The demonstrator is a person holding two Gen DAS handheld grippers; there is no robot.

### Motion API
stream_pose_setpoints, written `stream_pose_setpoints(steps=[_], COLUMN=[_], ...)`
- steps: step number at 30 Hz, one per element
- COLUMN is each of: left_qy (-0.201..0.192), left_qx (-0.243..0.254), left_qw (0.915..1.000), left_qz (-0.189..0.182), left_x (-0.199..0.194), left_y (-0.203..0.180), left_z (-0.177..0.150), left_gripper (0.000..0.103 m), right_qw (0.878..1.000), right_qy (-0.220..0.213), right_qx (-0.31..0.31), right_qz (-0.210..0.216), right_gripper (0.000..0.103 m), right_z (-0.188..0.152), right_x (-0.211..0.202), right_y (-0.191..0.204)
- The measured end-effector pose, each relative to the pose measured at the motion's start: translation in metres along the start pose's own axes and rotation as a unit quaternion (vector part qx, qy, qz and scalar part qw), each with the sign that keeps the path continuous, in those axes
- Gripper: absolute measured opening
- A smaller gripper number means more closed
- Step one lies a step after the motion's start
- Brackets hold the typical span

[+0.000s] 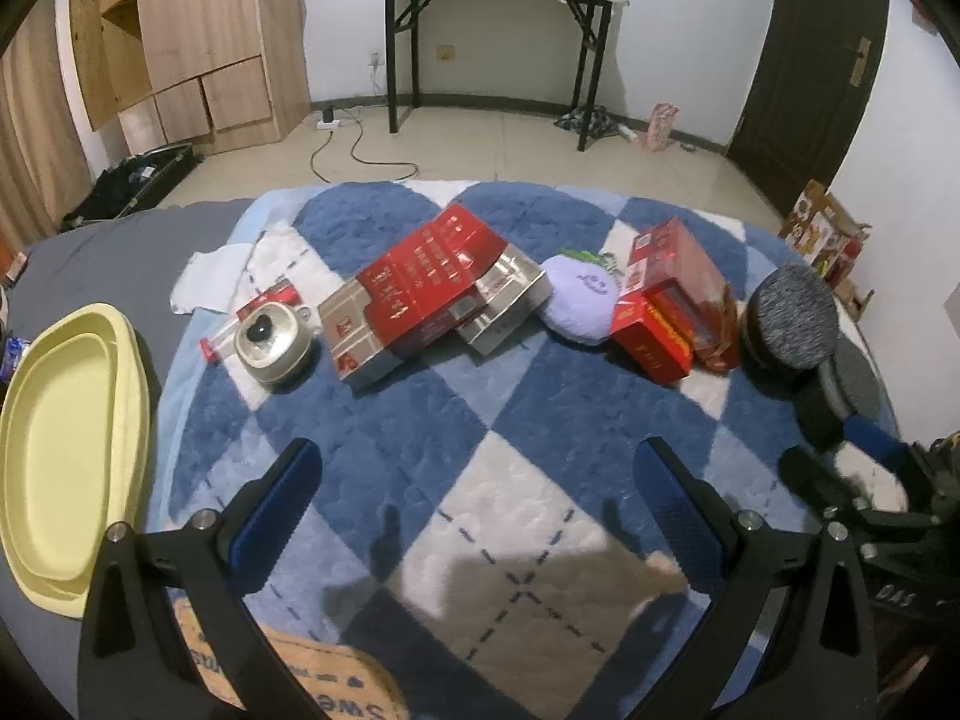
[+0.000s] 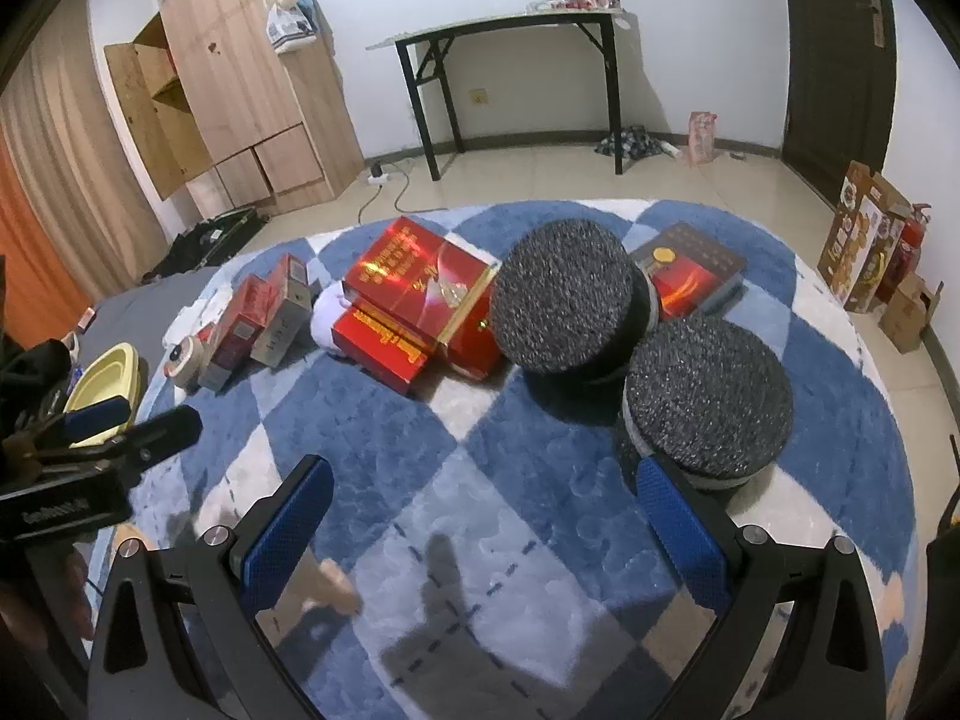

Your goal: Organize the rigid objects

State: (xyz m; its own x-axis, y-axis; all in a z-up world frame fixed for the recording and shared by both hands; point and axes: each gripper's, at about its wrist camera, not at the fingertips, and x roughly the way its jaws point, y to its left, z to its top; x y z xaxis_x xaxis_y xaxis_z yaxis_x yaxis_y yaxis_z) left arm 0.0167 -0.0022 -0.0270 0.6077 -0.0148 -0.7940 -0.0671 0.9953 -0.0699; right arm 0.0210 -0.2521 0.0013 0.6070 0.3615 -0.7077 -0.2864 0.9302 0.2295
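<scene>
Behind the gray round box (image 2: 564, 303), a dark book (image 2: 696, 270) is half hidden.

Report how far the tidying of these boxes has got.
Nothing looks done: the red boxes lie jumbled on the rug, and the yellow tray holds nothing. Nothing is in hand; left gripper and right gripper hang open. All sorting remains.

Black hand-held grippers (image 1: 480, 516), blue pads (image 2: 681, 519)

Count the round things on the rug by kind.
Dark foam-topped cylinders: 2
Purple plush cushion: 1
Cream round tin: 1
Total: 4
</scene>
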Motion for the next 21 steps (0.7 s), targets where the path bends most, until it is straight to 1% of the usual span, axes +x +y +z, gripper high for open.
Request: stream_pose_setpoints(steps=[4,8,11,13,17,19,21], left_qy=[-0.004,0.001,0.016,0.014,0.028,0.036,0.046], left_qx=[0.002,-0.007,-0.024,-0.04,-0.053,-0.063,-0.068], left_qw=[1.0,0.9999,0.9994,0.9987,0.9976,0.9967,0.9961], left_qz=[-0.002,-0.011,-0.02,-0.03,-0.034,-0.036,-0.033], left_x=[-0.005,-0.007,-0.013,-0.019,-0.014,-0.011,-0.006], left_y=[0.002,0.015,0.028,0.037,0.045,0.051,0.056], left_z=[0.002,0.008,0.017,0.02,0.021,0.025,0.032], left_gripper=[0.103,0.103,0.103,0.103,0.103,0.103,0.103], right_qw=[1.0,1.0,0.999,0.999,0.997,0.996,0.997], right_qy=[0.0,-0.008,-0.015,-0.017,-0.018,-0.02,-0.024], right_qx=[0.001,0.02,0.022,0.029,0.076,0.085,0.078], right_qz=[-0.005,-0.009,-0.018,-0.022,0.007,0.007,-0.002], right_gripper=[0.103,0.103,0.103,0.103,0.103,0.103,0.103], right_z=[-0.001,-0.002,-0.002,-0.004,-0.006,-0.006,-0.005], right_x=[-0.002,-0.008,-0.013,-0.015,-0.017,-0.018,-0.021], right_y=[-0.001,-0.008,-0.014,-0.018,-0.029,-0.032,-0.031])
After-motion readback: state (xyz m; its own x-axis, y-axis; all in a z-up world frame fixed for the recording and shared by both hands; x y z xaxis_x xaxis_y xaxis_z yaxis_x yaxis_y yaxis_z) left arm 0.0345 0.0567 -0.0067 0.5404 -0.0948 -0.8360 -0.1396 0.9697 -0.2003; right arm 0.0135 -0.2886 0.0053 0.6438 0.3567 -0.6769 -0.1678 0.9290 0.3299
